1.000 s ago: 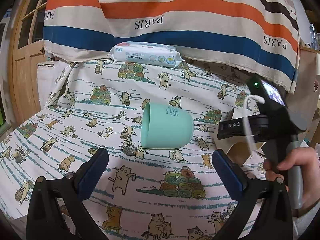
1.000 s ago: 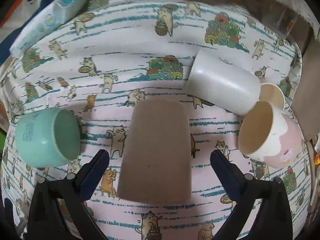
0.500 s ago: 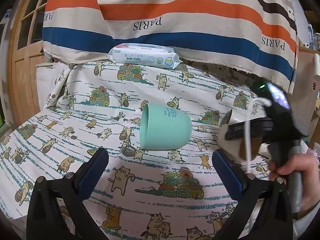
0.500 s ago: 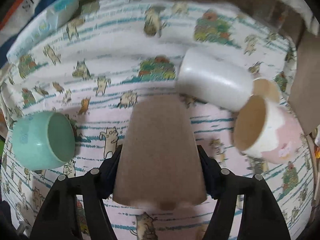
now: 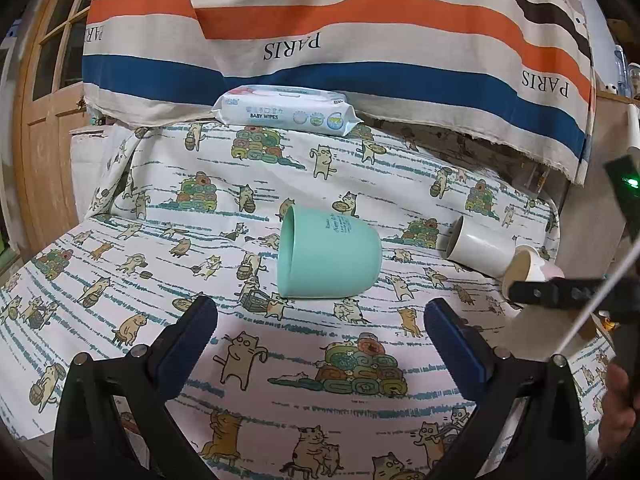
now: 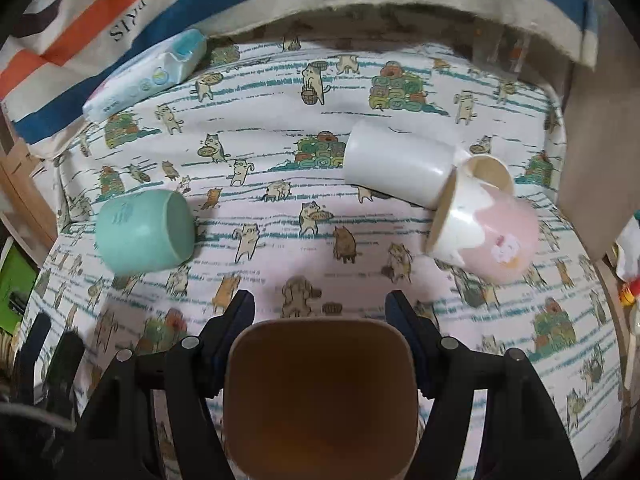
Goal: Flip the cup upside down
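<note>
My right gripper [image 6: 320, 312] is shut on a brown cup [image 6: 320, 396], held above the cloth with its open mouth turned toward the camera. A teal cup [image 5: 326, 254] lies on its side ahead of my left gripper [image 5: 320, 328], which is open and empty; the teal cup also shows in the right wrist view [image 6: 144, 234]. A white cup [image 6: 396, 162] and a pink-and-white cup [image 6: 484, 234] lie on their sides at the right. The right gripper's body [image 5: 560, 292] shows at the right edge of the left wrist view.
A cat-print cloth [image 5: 280, 184] covers the surface. A pack of baby wipes [image 5: 286, 112] lies at the back under a striped hanging cloth [image 5: 340, 40]. A wooden door [image 5: 44, 128] stands at the left. A cardboard wall [image 6: 592, 160] is at the right.
My right gripper closed on the brown cup, lifted it off the cloth and turned it so its mouth faces the camera. The left gripper stayed put and open.
</note>
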A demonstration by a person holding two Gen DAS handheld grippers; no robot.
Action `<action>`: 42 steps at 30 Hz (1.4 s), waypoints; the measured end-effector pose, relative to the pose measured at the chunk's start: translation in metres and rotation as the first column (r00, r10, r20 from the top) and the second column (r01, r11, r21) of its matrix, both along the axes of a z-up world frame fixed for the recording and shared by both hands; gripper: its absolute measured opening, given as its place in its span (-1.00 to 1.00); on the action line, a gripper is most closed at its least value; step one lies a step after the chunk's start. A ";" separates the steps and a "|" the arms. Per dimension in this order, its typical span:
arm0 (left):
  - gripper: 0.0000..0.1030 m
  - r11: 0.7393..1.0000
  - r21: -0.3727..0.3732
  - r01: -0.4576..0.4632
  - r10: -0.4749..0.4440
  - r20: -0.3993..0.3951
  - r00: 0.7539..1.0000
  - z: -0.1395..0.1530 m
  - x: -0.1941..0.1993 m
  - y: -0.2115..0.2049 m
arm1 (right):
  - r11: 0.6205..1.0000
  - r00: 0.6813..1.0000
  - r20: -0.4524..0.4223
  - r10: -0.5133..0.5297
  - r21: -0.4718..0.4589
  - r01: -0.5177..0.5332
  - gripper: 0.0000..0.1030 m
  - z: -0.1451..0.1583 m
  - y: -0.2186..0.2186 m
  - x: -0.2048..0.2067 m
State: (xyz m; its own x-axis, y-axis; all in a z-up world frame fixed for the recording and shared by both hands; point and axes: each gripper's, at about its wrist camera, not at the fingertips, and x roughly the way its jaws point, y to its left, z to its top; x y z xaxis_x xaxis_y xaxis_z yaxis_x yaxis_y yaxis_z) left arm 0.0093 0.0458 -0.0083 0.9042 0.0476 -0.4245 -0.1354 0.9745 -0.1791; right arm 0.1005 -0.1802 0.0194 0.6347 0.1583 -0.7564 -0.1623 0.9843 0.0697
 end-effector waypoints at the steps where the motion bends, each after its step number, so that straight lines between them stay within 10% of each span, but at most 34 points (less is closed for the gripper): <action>1: 1.00 1.000 0.003 0.001 -0.001 -0.001 1.000 0.000 0.000 -0.001 | 1.000 1.000 0.006 0.004 -0.002 -0.004 0.35 0.000 -0.001 -0.005; 18: 1.00 1.000 0.013 -0.005 0.005 -0.001 1.000 -0.001 0.002 0.000 | 0.999 0.999 -0.042 0.018 0.039 -0.016 0.38 -0.006 -0.001 0.005; 28: 1.00 0.999 0.045 0.007 -0.008 0.015 1.000 0.001 -0.002 -0.008 | 0.995 0.987 0.143 0.068 0.064 -0.077 0.67 0.019 -0.002 -0.021; 36: 1.00 0.998 0.063 0.012 -0.013 0.024 1.000 0.003 -0.003 -0.011 | 0.991 0.864 0.500 0.050 0.080 -0.103 0.99 0.054 -0.052 -0.088; 42: 1.00 0.997 0.070 0.016 -0.017 0.022 1.000 0.003 -0.003 -0.013 | 0.991 0.803 0.596 0.009 0.102 -0.087 0.99 0.058 -0.091 -0.111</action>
State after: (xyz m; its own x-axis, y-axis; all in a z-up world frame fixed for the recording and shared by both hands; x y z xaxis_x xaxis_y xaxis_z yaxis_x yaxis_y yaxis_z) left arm 0.0067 0.0331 -0.0053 0.9146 0.0614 -0.3998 -0.1160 0.9867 -0.1138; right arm -0.0109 -0.2716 0.0775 0.9420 0.2637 -0.2075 -0.2569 0.9646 0.0593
